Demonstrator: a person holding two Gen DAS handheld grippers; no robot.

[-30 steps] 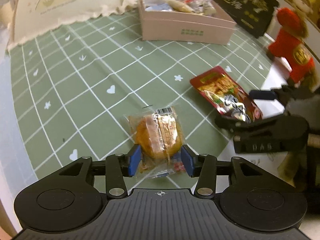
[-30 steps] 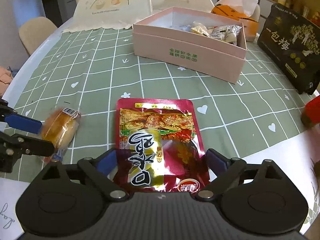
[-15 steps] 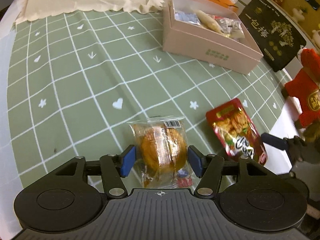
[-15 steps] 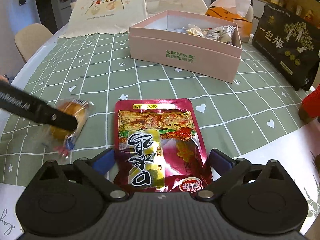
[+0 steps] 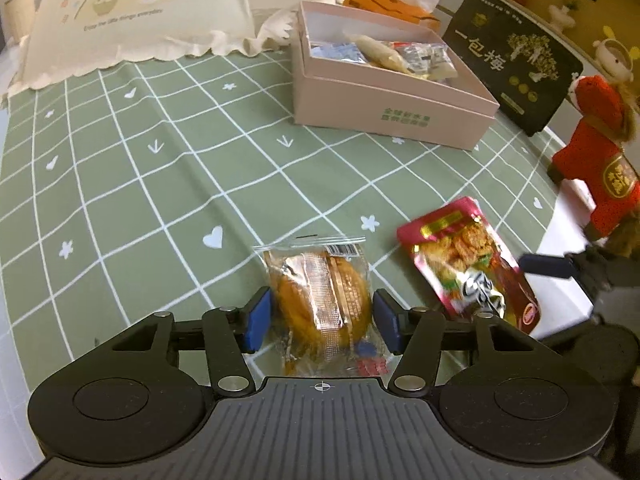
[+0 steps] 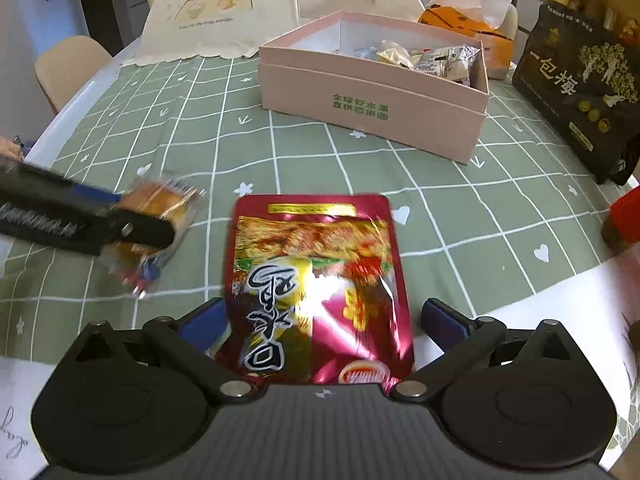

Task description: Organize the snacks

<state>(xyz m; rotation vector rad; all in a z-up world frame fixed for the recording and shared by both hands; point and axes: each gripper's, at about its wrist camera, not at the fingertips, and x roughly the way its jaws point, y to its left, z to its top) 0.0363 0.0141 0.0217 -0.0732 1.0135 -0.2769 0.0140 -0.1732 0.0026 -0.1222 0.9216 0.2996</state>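
Pink box [image 5: 384, 98] holds several wrapped snacks [image 5: 400, 54]. Left gripper [image 5: 322, 322] clasps wrapped bun [image 5: 324, 296]; right gripper [image 6: 320, 326] grasps red pouch [image 6: 316, 280], both above green tablecloth [image 5: 160, 176].

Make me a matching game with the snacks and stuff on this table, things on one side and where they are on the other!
Things:
1. orange bun in clear wrapper
2. shiny red snack pouch
3. pale pink cardboard box
4. black bag with gold trees

Places:
A. holds small wrapped snacks
B. between the left gripper's blue pads
C. right of the box
D. between the right gripper's blue pads

Pairs: 1-B, 2-D, 3-A, 4-C
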